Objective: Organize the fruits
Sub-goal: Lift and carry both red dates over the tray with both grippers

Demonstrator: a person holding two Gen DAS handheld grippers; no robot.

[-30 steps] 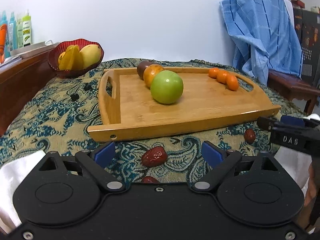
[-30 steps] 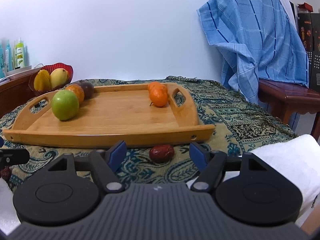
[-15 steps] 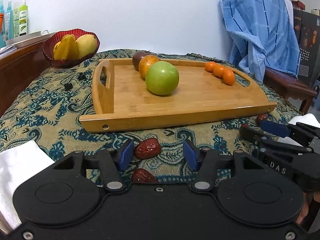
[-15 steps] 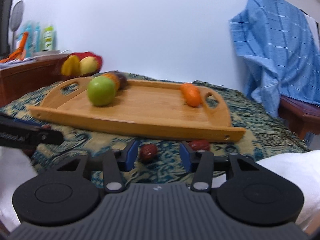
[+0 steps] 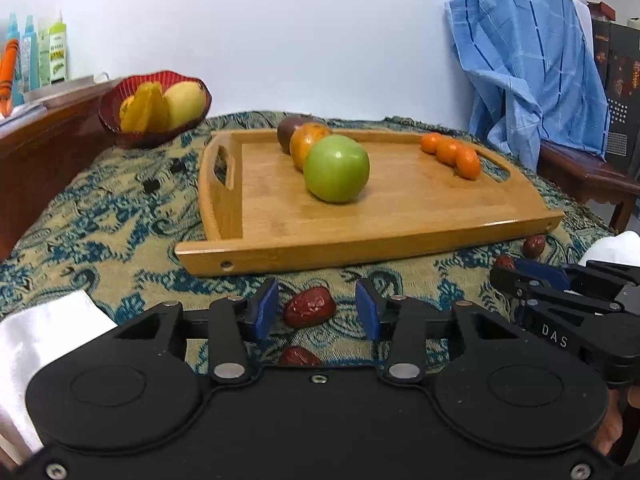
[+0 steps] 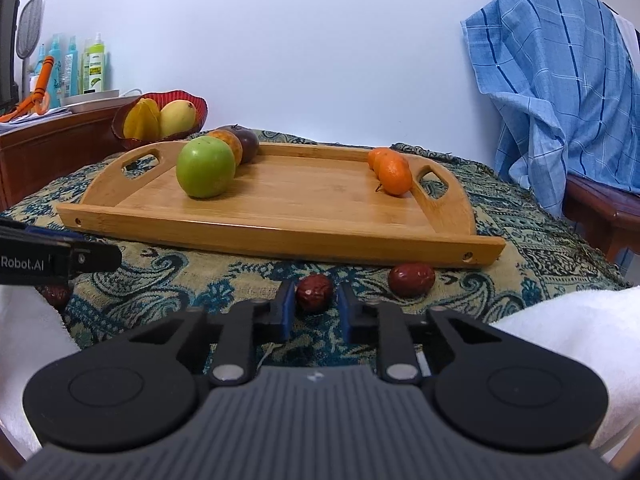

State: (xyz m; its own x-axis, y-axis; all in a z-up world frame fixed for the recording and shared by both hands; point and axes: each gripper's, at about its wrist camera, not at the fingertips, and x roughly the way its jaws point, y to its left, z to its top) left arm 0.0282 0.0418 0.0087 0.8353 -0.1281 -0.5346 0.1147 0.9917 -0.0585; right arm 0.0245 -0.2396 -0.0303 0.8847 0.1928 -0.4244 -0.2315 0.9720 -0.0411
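Observation:
A wooden tray (image 5: 400, 232) on the patterned cloth holds a green apple (image 5: 336, 168), an orange fruit (image 5: 308, 140), a dark purple fruit (image 5: 286, 130) and small oranges (image 5: 452, 154). In front of the tray lie red dates. My left gripper (image 5: 316, 304) straddles one date (image 5: 309, 312); its jaws are closing, with small gaps still showing on both sides. A second date (image 5: 300, 356) lies under it. My right gripper (image 6: 315, 300) is shut on another date (image 6: 315, 292), low over the cloth. A loose date (image 6: 411, 278) lies to its right.
A red bowl (image 5: 154, 104) with yellow fruit stands at the back left beside a wooden cabinet (image 5: 36, 152) with bottles. A blue cloth (image 5: 528, 60) hangs over a chair at the right. White fabric (image 6: 580, 340) lies at the near edges.
Both pairs of jaws have narrowed from wide apart. The right gripper shifted sideways and closed on a date. The left gripper kept its place around its date.

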